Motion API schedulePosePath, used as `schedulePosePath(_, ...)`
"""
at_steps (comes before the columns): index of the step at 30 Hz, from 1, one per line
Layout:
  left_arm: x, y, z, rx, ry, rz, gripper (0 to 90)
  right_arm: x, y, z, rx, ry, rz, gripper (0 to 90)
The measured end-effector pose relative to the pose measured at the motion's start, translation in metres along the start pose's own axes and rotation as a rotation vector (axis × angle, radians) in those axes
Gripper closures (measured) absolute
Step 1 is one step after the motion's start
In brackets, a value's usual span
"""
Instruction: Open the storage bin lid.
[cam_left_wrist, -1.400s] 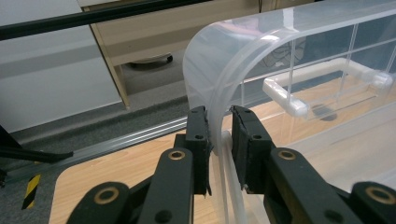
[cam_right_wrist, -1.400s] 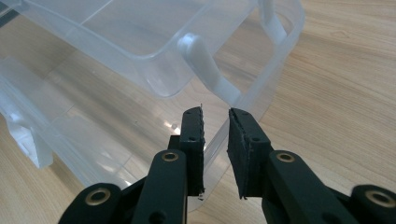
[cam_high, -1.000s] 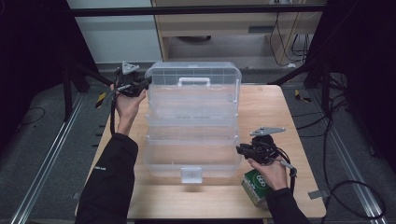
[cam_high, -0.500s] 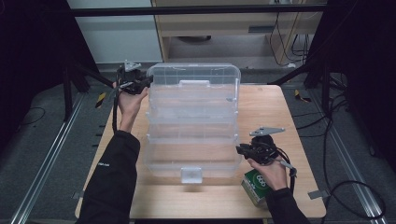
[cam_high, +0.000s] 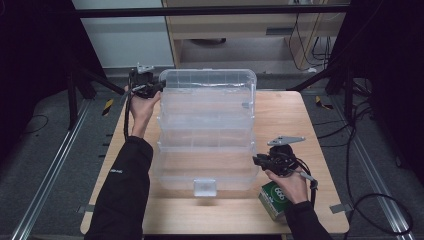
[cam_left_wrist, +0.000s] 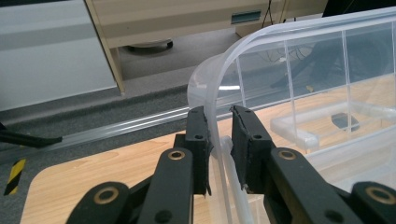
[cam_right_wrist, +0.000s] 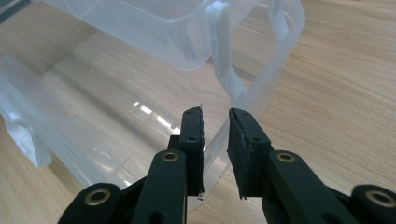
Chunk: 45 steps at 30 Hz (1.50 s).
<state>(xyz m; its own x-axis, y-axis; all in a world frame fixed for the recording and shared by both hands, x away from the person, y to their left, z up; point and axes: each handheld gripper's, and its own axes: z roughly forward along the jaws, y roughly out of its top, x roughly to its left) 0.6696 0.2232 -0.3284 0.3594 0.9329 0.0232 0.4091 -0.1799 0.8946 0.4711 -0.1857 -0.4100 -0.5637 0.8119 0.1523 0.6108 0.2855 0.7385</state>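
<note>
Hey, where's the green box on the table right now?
In the high view the green box sits at the table's near right corner, under the right hand, just right of the clear tiered organizer.

The storage box is clear plastic, smooth and glossy, with a milky rim and pale highlights on its walls. The worktop is light wood with a fine grain and a matt to satin finish. Both the left claw and the right claw are matt black plastic with brass-coloured rivets; their inner pads look rough and rubbery. The small box at the worktop's near right edge seems to be printed green card.
</note>
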Motion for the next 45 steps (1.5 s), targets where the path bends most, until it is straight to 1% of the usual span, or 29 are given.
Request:
schedulePosePath(5,0.0,-0.001,0.006,0.007,0.006,-0.001,76.3,0.0,0.0,0.0,0.002,0.004,0.006,75.6)
schedulePosePath(7,0.001,0.0,0.008,0.018,0.011,0.006,76.1,0.0,0.0,0.0,-0.002,0.0,-0.002,75.6)
schedulePosePath(11,0.0,-0.001,0.013,0.021,0.023,0.0,75.8,0.0,0.0,0.0,0.0,-0.004,-0.006,75.6)
schedulePosePath(14,0.001,-0.002,0.015,0.025,0.024,-0.007,75.8,0.0,0.001,0.0,0.004,-0.004,-0.008,75.5)
schedulePosePath(17,0.002,-0.003,0.018,0.035,0.032,-0.004,75.4,0.0,0.001,0.0,0.004,-0.005,-0.009,75.6)
schedulePosePath(19,0.003,-0.004,0.02,0.04,0.03,-0.01,75.4,0.0,0.001,0.0,0.005,-0.006,-0.009,75.6)
schedulePosePath(21,0.005,-0.005,0.022,0.04,0.019,-0.027,75.6,0.0,0.001,0.0,0.006,-0.007,-0.009,75.6)
schedulePosePath(23,0.005,-0.005,0.022,0.042,0.019,-0.023,75.7,0.0,0.001,0.0,0.008,-0.006,-0.008,75.6)
schedulePosePath(27,0.006,-0.002,0.023,0.065,0.022,-0.001,74.9,0.0,0.001,0.0,0.008,-0.005,-0.009,75.6)
schedulePosePath(30,0.007,-0.002,0.022,0.063,0.039,-0.001,74.0,0.001,0.001,0.0,0.011,-0.006,-0.006,75.6)
schedulePosePath(31,0.008,-0.002,0.02,0.059,0.033,-0.003,74.0,0.0,0.001,0.0,0.008,-0.007,-0.011,75.6)
schedulePosePath(32,0.009,-0.001,0.018,0.054,0.037,-0.008,74.4,0.001,0.001,0.0,0.011,-0.006,-0.009,75.6)
schedulePosePath(34,0.012,-0.001,0.012,0.047,0.029,-0.021,72.9,0.0,0.001,0.0,0.011,-0.005,-0.011,74.9)
schedulePosePath(36,0.014,0.0,0.005,0.04,0.037,-0.023,72.3,0.0,0.001,0.001,0.015,0.003,-0.008,74.3)
schedulePosePath(37,0.015,0.0,0.001,0.034,0.027,-0.026,72.2,0.0,0.001,0.001,0.016,0.004,-0.007,74.3)
schedulePosePath(39,0.015,-0.002,-0.01,0.022,0.022,-0.013,71.7,0.001,0.001,0.001,0.016,0.001,-0.011,74.3)
schedulePosePath(41,0.014,-0.004,-0.021,0.019,0.0,-0.001,70.4,0.0,0.001,0.001,0.016,0.003,-0.01,74.2)
schedulePosePath(43,0.013,-0.006,-0.034,0.008,-0.01,0.019,69.9,0.0,0.001,0.001,0.016,0.006,-0.008,74.2)
schedulePosePath(45,0.012,-0.009,-0.047,-0.003,-0.032,0.021,68.8,0.0,0.001,0.001,0.017,0.006,-0.009,74.2)
